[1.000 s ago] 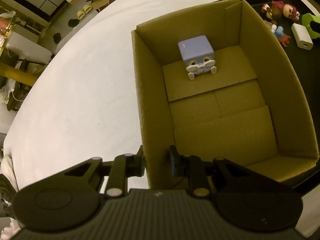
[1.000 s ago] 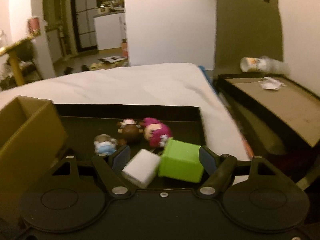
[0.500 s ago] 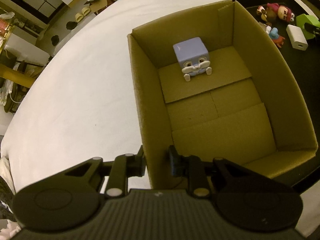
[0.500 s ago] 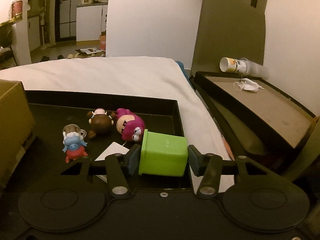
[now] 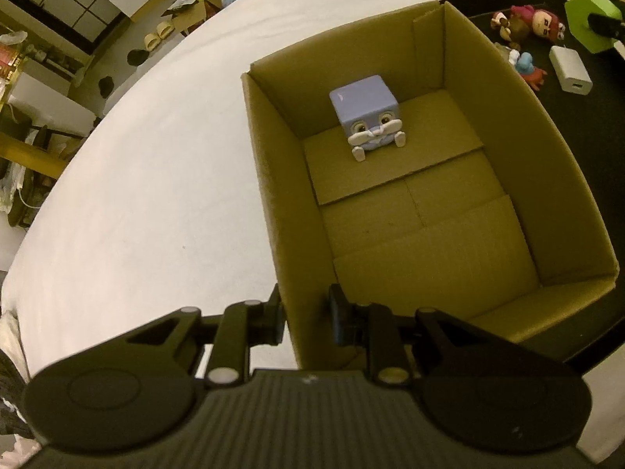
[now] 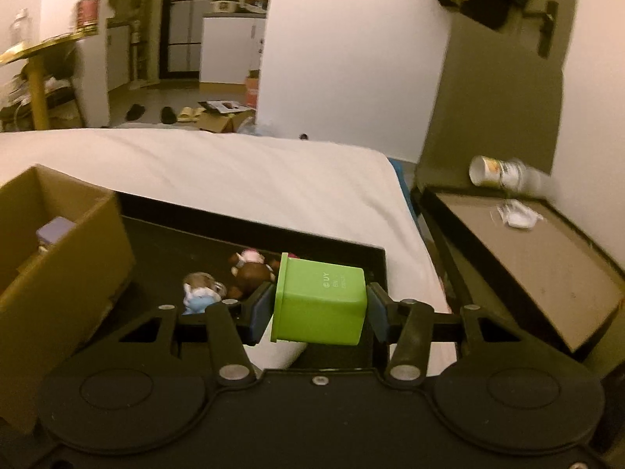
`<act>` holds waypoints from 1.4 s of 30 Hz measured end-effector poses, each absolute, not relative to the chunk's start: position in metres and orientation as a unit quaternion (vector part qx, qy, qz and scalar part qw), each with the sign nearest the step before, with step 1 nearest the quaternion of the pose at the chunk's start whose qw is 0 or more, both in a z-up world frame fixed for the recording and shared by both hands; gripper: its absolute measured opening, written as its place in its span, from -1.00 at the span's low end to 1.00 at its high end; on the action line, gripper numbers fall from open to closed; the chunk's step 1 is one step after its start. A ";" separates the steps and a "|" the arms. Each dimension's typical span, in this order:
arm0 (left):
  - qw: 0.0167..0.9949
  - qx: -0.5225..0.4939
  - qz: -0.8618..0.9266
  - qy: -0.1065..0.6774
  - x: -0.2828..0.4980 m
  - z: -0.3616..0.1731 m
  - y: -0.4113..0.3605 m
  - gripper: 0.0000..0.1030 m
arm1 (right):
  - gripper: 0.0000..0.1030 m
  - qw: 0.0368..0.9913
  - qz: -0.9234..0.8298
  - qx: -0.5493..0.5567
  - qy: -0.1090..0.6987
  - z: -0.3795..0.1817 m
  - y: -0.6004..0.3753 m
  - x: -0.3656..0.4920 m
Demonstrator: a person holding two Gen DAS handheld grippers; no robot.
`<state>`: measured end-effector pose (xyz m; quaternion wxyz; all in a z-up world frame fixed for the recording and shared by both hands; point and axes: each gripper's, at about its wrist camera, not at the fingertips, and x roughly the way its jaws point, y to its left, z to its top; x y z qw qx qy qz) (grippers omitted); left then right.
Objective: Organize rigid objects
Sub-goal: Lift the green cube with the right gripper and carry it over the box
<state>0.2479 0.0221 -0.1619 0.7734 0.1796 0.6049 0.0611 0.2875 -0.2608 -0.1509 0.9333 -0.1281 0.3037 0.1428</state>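
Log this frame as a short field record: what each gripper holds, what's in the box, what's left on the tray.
left gripper: shut on cardboard box wall
right gripper: shut on green block, lifted above the tray
in box: purple cube toy, near the far end
on black tray: white charger, blue figure, brown figure, pink figure

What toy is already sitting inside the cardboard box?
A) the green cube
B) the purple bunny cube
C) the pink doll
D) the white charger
B: the purple bunny cube stands alone on the floor of the cardboard box, while the green cube is gripped by the right gripper and the other toys lie outside on the black tray.
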 end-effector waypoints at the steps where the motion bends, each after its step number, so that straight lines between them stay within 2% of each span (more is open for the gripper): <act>1: 0.774 0.178 0.060 0.604 0.248 -0.161 0.023 -0.60 | -0.03 0.932 0.149 -0.121 0.309 -0.145 -0.259 0.287; 14: 0.785 0.154 0.038 0.598 0.242 -0.156 0.022 -0.66 | -0.03 0.925 0.222 -0.139 0.277 -0.094 -0.200 0.265; 29: 0.792 0.153 0.031 0.590 0.238 -0.156 0.023 -0.67 | -0.03 0.885 0.336 -0.211 0.244 -0.082 -0.149 0.251; 42: 0.791 0.153 0.032 0.592 0.239 -0.157 0.022 -0.67 | -0.02 0.801 0.438 -0.290 0.286 -0.077 -0.109 0.257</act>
